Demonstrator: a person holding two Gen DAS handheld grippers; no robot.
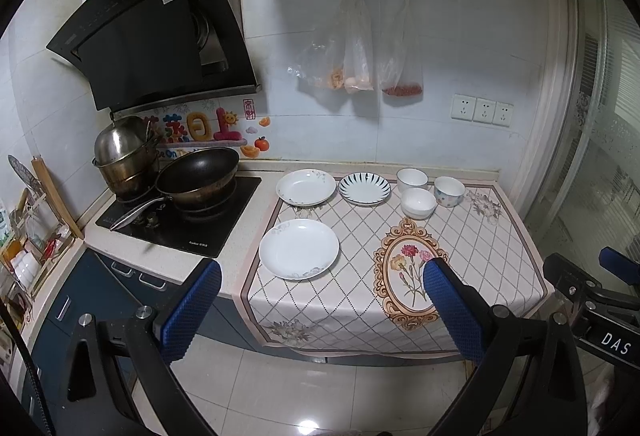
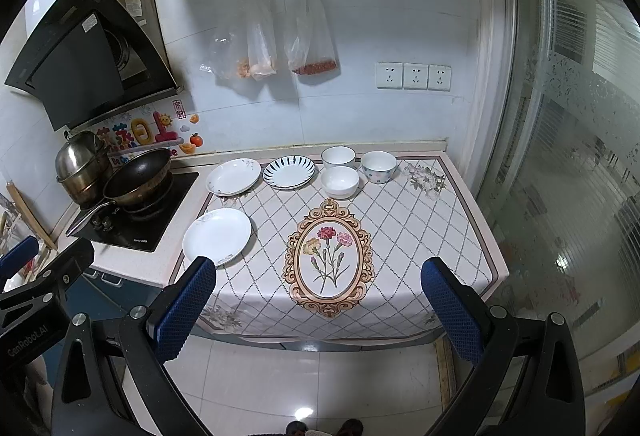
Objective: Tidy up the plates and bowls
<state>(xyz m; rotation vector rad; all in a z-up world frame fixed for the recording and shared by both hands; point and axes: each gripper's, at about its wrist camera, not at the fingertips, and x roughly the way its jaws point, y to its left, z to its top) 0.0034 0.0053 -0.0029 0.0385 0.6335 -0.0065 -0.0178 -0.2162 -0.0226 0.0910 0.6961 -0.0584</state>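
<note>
Three empty bowls [image 2: 340, 182], three plates [image 2: 218, 236]

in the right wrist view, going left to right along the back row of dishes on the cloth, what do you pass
white floral plate → blue striped plate → plain white bowl at the back → dotted bowl. The front white bowl overlaps in order, so it is left out.

Left gripper [image 1: 322, 310] and right gripper [image 2: 318, 310] side by side, jaws wide apart, both empty.

Three bowls [image 2: 340, 182] sit right of two plates [image 2: 260, 176]; another plate [image 2: 217, 236] lies nearer.
</note>
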